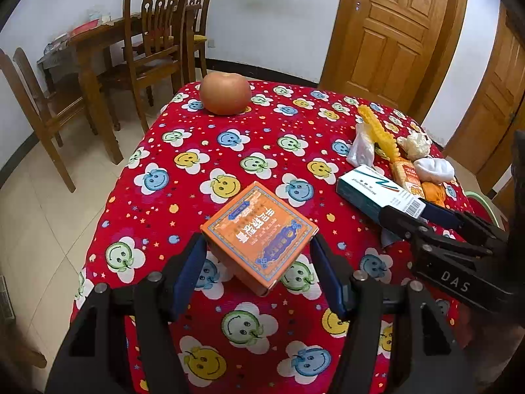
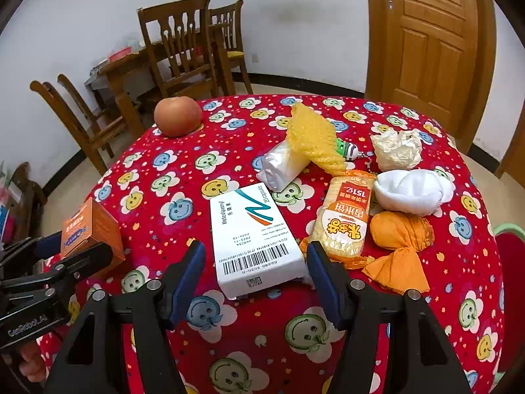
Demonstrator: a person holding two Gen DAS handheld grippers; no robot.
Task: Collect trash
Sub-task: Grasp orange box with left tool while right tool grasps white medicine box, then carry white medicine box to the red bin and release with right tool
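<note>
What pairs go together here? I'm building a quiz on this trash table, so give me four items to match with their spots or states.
Things:
1. orange box
2. white medicine box
3. apple
4. white sock

Places or states:
A. near the table's far left corner
B. between the left gripper fingers
C. just beyond the orange cloth bundle
D. between the right gripper fingers

Pairs: 1-B, 2-D, 3-A, 4-C

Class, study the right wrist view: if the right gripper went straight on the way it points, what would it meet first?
The right gripper would first meet the white cardboard medicine box lying between its open blue fingers; depth is unclear, but they appear not yet closed on it.
</note>
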